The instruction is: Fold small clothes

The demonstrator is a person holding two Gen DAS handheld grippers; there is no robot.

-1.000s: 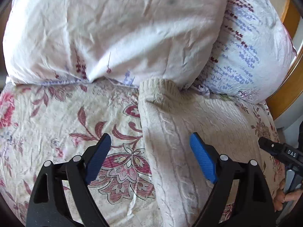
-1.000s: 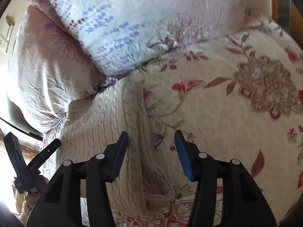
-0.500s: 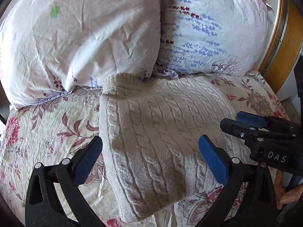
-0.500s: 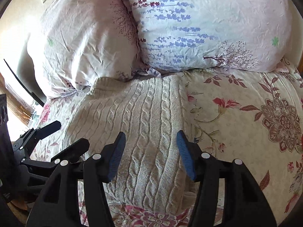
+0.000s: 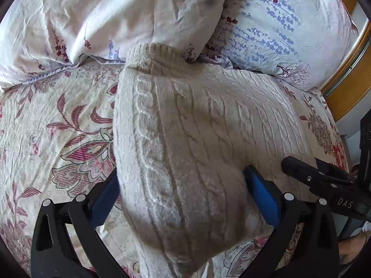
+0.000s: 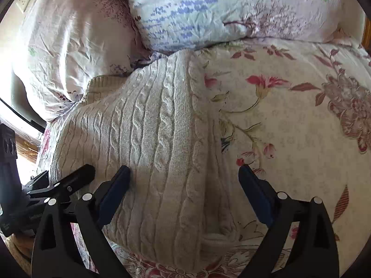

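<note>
- The left gripper (image 5: 180, 185) is spread wide, its blue pads on either side of the near end of the sweater (image 5: 197, 143); the fabric bulges up between them and hides the left pad's tip. Whether the pads press the knit cannot be told.
- The right gripper (image 6: 184, 180) is likewise wide apart, straddling the sweater's (image 6: 150, 139) right edge; its left finger lies over the knit, its right over the bedspread (image 6: 289, 120).
- Neither grips anything.
- The cream cable-knit sweater lies folded on the bedspread (image 5: 58, 120), its ribbed end tucked against the two pillows (image 5: 139, 11) at the bed's head.
- The other tool shows at each view's edge.
</note>
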